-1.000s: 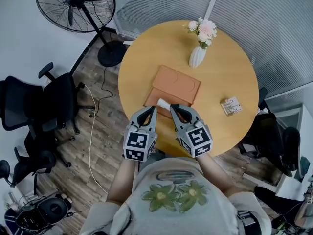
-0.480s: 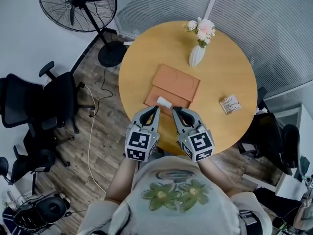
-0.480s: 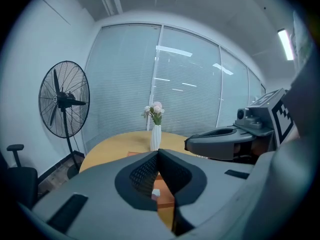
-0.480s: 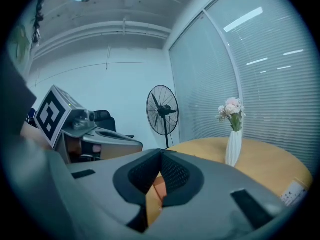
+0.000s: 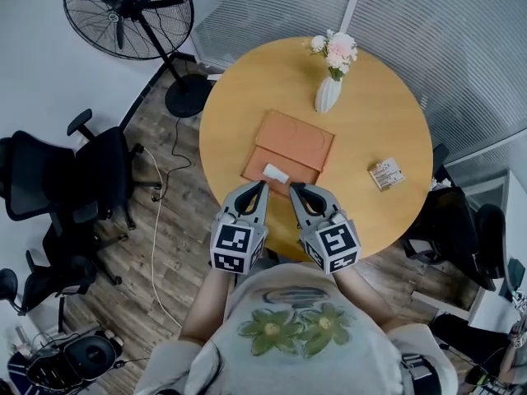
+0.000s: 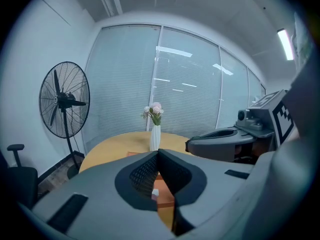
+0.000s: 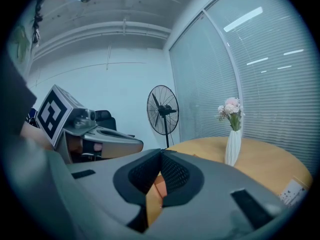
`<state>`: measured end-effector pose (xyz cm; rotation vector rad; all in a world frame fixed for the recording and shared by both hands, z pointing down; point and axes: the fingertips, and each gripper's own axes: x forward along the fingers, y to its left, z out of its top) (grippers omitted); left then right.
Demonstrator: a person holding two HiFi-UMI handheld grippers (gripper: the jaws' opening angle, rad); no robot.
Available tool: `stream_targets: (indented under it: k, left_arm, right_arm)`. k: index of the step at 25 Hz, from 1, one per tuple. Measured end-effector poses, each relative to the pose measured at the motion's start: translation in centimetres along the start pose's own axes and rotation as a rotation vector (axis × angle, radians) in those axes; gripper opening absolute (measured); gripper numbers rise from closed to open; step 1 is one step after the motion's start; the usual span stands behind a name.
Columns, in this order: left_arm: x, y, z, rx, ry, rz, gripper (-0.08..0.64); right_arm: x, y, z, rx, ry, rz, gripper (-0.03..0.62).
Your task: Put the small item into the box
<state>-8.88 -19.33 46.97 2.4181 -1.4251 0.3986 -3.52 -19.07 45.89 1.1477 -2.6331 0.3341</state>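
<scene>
far left on the floor stand a pedestal fan and some black office chairs, well apart from the work. the round wooden table carries everything that matters.

the left gripper hangs over the near edge of the table with its jaws pressed together and nothing between them; its own view shows only the tabletop and a bit of white through the slot below the tips. just beyond those tips lies the small white item, resting on the near half of the flat orange box, close to that half's left end. the box looks laid open in two panels; whether the near one is a tray or a flap i cannot tell.

the right gripper sits beside the left one, also closed tight and empty, its tips just short of the box's near edge.

further right, a white vase of flowers stands behind the box and a small packet lies alone near the table's right side.

my reading: neither tool holds the item and it already rests on the box, so the placing seems done or nearly so. if that panel is only a flap, the move into the box proper remains.
</scene>
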Motion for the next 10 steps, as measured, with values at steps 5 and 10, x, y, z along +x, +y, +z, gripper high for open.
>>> stream_targets:
  k: [5,10]
  left_arm:
    - [0.20,-0.43,-0.03,0.003,0.000,-0.001,0.000]
    - [0.04,-0.64,0.04,0.002,-0.003,0.000,0.000]
  right_arm:
    - [-0.35,-0.30,-0.08,0.003,-0.006,-0.001,0.003]
    - [-0.65,-0.33,-0.15,0.001,-0.002,-0.006,0.003]
